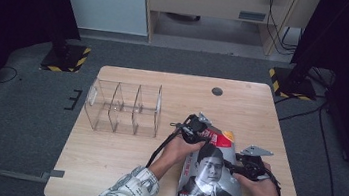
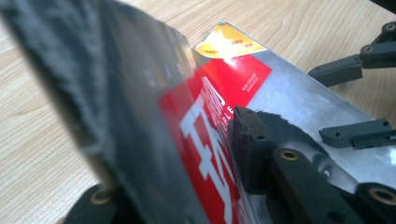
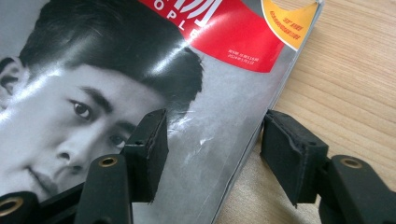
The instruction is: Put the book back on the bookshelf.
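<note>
two grippers on one magazine, which lies at the near right of the table, its near edge about at the table's edge. left gripper is clamped on the top left corner by the red masthead – in the left gripper view the cover runs between the two pads and looks lifted or curled there, though that view is too close and blurred to say how much page stack is caught. right gripper sits at the right edge with jaws apart, one finger over the cover, the other on the wood side – straddling the edge, holding nothing yet as far as i can tell. risks: the left grip may have only the glossy cover, so a lift could fan the pages or tear the corner; slick paper may slip out of the pads. if the right jaws close as they stand, the outer finger could push the edge rather than get under it, and the magazine may skid off the near edge. clear divider rack stands well apart to the left, so a carry there gives a floppy magazine time to droop.
</note>
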